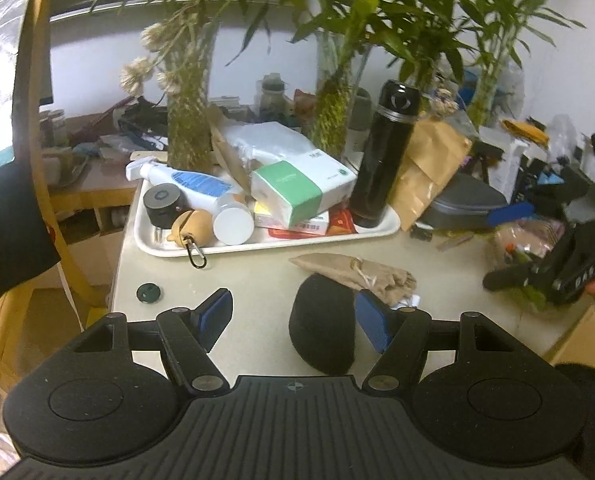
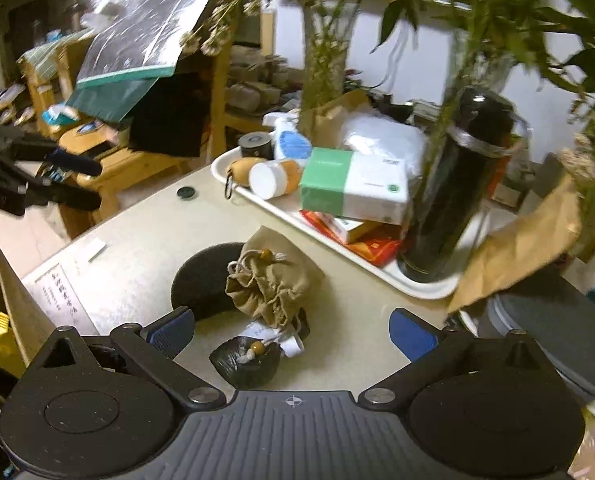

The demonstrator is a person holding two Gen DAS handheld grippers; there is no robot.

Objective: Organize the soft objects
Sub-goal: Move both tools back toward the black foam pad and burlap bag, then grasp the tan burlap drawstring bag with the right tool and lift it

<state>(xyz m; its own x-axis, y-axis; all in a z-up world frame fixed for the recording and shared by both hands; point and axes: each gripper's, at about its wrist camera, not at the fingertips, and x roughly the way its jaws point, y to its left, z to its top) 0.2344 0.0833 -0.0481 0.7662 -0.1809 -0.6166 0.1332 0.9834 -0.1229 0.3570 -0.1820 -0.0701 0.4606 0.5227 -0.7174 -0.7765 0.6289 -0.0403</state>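
both grippers (image 1: 293, 316) (image 2: 291, 330) tilt downward over tan pouch (image 2: 271, 280), jaws apart.

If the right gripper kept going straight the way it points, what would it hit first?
Most likely the small black pouch lying on the table just ahead of the open right gripper, with the tan drawstring bag right behind it. Depth is hard to judge in this fisheye view.
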